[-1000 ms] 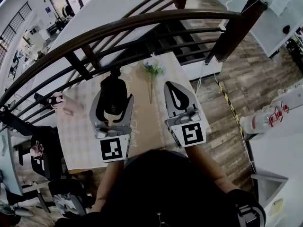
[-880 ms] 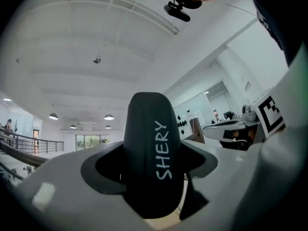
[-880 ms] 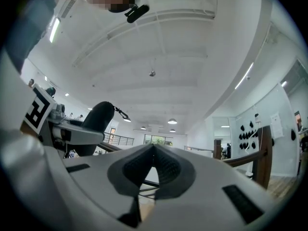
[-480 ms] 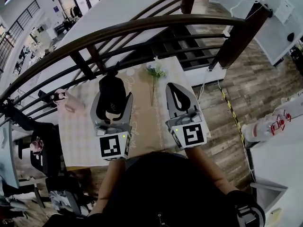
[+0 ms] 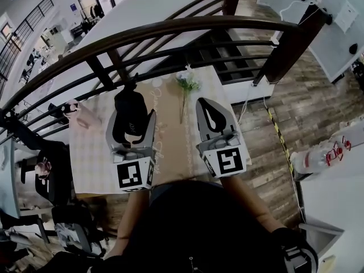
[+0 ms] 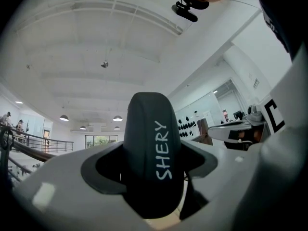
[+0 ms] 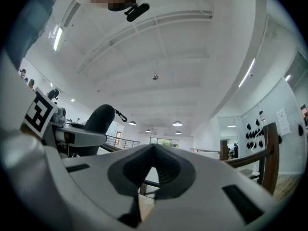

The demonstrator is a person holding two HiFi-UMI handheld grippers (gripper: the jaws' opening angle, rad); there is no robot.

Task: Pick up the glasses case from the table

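Two grippers were in view: one left gripper (image 5: pixel 132 124) and one right gripper (image 5: pixel 206 104). Each carried one marker cube, two in all, on the left (image 5: pixel 136 175) and on the right (image 5: pixel 224 161). There was one black glasses case (image 6: pixel 151 158). The one table (image 5: pixel 94 164) bore one flower sprig (image 5: pixel 186 84) and one pink object (image 5: pixel 79 115), too small to identify.

**Bkgd clutter, non-task only**

Dark curved wooden railing (image 5: pixel 170 30) runs across the far side. White/green flower sprig (image 5: pixel 186 84) lies on tan paper runner (image 5: pixel 173 147), blooms twd railing. Runner sits over pale checked cloth (image 5: pixel 91 164). Pink soft item (image 5: pixel 88 120) near cloth's left edge. White bottles w/ red caps (image 5: pixel 318 152) far right. Wood-plank floor (image 5: pixel 318 95) below.
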